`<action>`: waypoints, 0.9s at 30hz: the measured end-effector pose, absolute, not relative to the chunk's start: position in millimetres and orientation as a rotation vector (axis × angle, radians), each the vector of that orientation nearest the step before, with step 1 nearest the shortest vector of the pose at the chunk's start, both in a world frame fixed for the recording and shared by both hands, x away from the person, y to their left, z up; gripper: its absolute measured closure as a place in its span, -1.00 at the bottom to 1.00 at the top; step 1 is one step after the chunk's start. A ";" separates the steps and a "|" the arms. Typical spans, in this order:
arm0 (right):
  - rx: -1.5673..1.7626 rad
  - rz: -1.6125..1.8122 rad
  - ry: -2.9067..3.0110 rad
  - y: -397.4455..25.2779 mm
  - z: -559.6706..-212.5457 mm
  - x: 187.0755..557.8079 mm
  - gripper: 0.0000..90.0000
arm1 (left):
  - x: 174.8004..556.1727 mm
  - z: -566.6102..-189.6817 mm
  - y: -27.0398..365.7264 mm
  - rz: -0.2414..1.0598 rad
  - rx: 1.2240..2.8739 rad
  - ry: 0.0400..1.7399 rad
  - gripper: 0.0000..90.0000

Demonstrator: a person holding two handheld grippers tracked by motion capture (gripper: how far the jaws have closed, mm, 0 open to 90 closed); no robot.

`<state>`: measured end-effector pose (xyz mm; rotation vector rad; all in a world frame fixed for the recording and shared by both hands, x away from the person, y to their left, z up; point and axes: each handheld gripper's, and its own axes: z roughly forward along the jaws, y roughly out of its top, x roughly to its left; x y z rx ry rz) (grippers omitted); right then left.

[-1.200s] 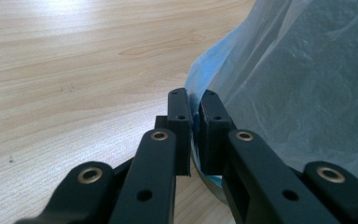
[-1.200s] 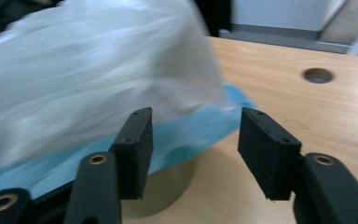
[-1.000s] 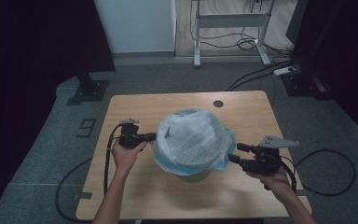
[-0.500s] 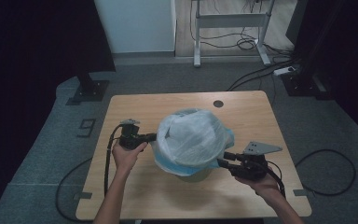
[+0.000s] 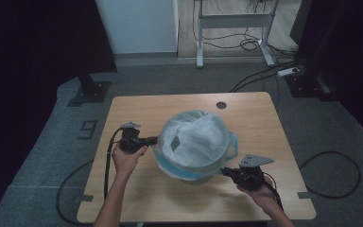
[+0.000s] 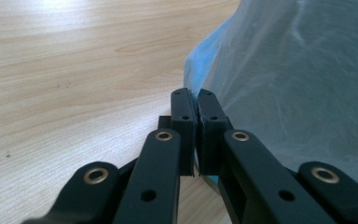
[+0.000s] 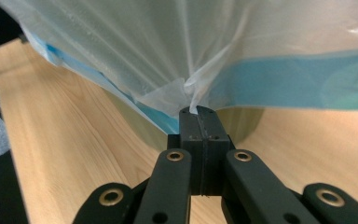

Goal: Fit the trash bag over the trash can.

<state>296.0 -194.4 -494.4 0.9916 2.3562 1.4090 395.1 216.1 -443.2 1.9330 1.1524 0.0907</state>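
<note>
A translucent white plastic bag (image 5: 196, 142) with a blue hem covers a round bin in the middle of the wooden table (image 5: 137, 198). My left gripper (image 5: 153, 140) is shut on the bag's edge at its left side; in the left gripper view the blue hem (image 6: 200, 65) runs into the closed jaws of the left gripper (image 6: 196, 100). My right gripper (image 5: 225, 171) is shut on the bag at its front right. The right gripper view shows a pinch of film (image 7: 192, 91) pulled down into the right gripper (image 7: 199, 112), with the bin's olive wall (image 7: 242, 122) behind.
A round cable hole (image 5: 221, 105) lies in the table near its far edge. Black cables (image 5: 108, 161) trail from the grippers over the table's front. Behind the table stand a white panel (image 5: 137, 26) and a metal desk frame (image 5: 231, 21) on the grey floor.
My right gripper has moved left and toward the front of the bag, pulling the film down there. The left gripper has stayed put on the bag's left edge.
</note>
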 end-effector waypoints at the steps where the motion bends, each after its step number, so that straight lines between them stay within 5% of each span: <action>1: 1.004 1.384 2.365 -193.7 -499.6 297.6 0.98 | 394.8 -444.2 216.5 0.088 1.941 1.151 0.93; 12: 1.041 1.352 2.380 -192.0 -513.5 306.7 0.98 | 389.8 -449.6 223.0 0.105 1.964 1.163 0.75; 19: 1.098 1.455 2.284 -202.1 -501.0 303.7 0.48 | 379.8 -439.2 233.9 0.243 1.935 1.074 -0.29; 22: 1.092 1.476 2.268 -205.8 -495.2 301.9 0.36 | 375.3 -434.2 242.1 0.264 1.910 1.014 -0.47; 27: 1.076 1.515 2.254 -209.2 -489.1 297.4 0.13 | 367.8 -426.3 241.4 0.280 1.906 0.930 -0.49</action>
